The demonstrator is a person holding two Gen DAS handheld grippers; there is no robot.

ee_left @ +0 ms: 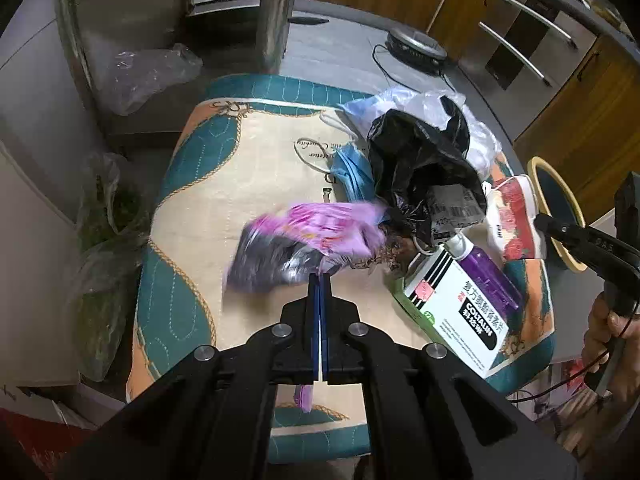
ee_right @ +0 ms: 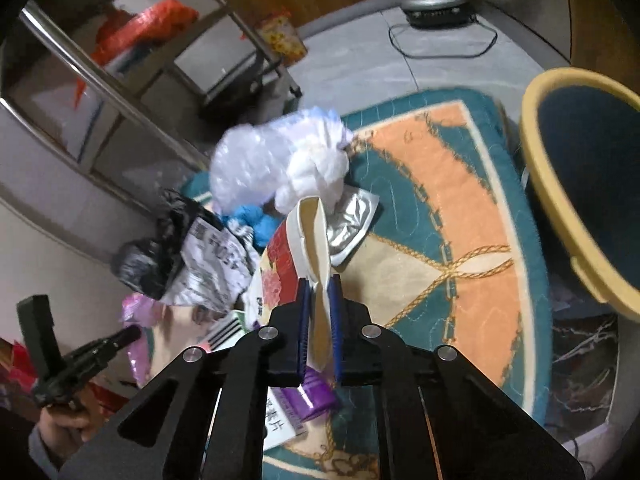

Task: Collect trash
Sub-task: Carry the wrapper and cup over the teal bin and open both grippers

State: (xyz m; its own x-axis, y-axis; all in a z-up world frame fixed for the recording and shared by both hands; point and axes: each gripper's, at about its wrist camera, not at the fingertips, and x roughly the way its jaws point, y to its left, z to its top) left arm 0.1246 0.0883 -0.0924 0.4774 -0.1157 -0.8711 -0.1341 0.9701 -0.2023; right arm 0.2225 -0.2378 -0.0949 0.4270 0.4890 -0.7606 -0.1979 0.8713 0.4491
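Note:
My left gripper is shut on a pink and purple plastic wrapper, which hangs blurred above the patterned rug. My right gripper is shut on a flattened cream paper carton with a red flower print, its wall pinched between the blue pads. Right of it stands a dark blue bin with a yellow rim, open and tilted toward me. On the rug lie a black plastic bag, a blue face mask, a white medicine box, a purple bottle, a white plastic bag and a silver foil pouch.
A metal rack stands on the grey floor behind the rug. A round grey device with a cable sits at the far wall by wooden cabinets. Clear bags of greens lean beside the rug's left edge.

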